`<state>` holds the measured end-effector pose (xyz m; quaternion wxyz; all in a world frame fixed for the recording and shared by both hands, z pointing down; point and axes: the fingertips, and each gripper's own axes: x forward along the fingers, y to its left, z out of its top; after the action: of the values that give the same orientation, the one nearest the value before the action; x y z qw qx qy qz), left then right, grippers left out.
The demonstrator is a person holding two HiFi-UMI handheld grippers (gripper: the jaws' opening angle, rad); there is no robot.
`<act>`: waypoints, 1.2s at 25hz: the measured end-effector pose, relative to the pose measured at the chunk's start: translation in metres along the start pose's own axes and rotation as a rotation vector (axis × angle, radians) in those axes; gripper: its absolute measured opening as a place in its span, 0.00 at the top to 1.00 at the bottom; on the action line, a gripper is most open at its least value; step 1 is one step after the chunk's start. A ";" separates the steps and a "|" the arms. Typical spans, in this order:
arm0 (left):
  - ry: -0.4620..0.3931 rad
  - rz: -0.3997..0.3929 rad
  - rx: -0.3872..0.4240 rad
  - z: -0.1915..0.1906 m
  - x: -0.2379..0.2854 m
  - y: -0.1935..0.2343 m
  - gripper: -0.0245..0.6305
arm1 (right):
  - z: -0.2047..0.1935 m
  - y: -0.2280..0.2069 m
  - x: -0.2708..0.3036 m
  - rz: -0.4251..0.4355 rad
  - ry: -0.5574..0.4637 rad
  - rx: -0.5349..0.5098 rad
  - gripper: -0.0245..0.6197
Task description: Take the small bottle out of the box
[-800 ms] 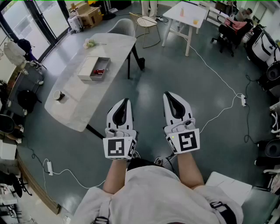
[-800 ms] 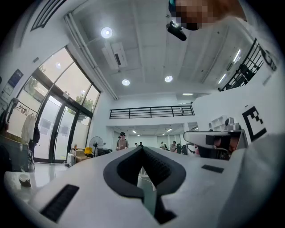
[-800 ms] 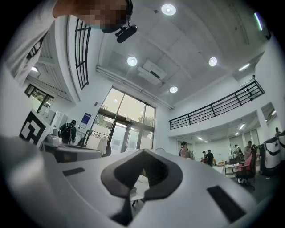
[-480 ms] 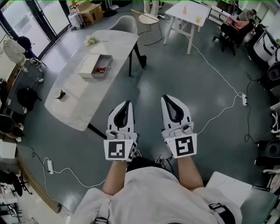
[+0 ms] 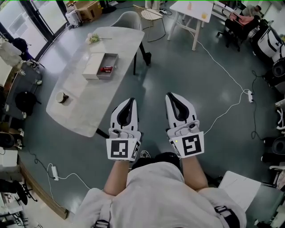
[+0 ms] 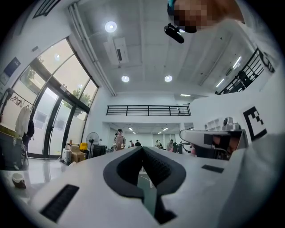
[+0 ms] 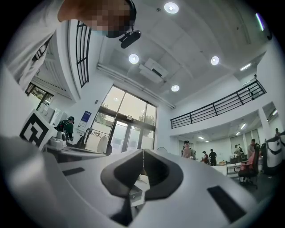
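Note:
An open grey box (image 5: 95, 66) lies on the pale long table (image 5: 84, 107) at the upper left of the head view. Inside it lies the small red bottle (image 5: 107, 69). My left gripper (image 5: 130, 101) and right gripper (image 5: 172, 95) are held side by side over the floor, well short of the table and to the right of it. Both point forward with the jaws together and nothing between them. The left gripper (image 6: 142, 148) and right gripper (image 7: 143, 151) show their tips meeting in their own views.
A cup (image 5: 62, 97) stands near the table's left edge and a small flower bunch (image 5: 92, 39) lies at its far end. A chair (image 5: 129, 20) stands beyond the table, a white table (image 5: 196, 9) at the back. Cables (image 5: 225, 113) and a power strip (image 5: 249, 95) cross the floor at right.
The head view has shifted a little, so the table and box sit slightly nearer and to the right. Both grippers stay shut and keep their place before the body.

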<state>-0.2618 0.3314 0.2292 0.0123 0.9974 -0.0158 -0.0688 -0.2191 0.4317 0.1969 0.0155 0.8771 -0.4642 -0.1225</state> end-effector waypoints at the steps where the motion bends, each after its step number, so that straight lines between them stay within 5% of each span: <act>1: 0.004 0.001 -0.004 -0.002 0.002 0.009 0.93 | -0.002 0.005 0.008 0.003 0.001 -0.001 0.92; 9: 0.026 0.016 -0.015 -0.019 0.040 0.057 0.93 | -0.029 0.001 0.069 0.040 0.035 0.021 0.92; 17: 0.025 0.047 0.014 -0.030 0.136 0.105 0.93 | -0.061 -0.041 0.167 0.116 0.023 0.044 0.92; 30: 0.097 0.255 0.020 -0.060 0.296 0.190 0.93 | -0.124 -0.124 0.346 0.356 0.033 0.154 0.92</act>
<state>0.0334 0.1331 0.2533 0.0119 0.9895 -0.1427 -0.0180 0.0959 0.2085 0.2309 -0.0229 0.7817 -0.6195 -0.0676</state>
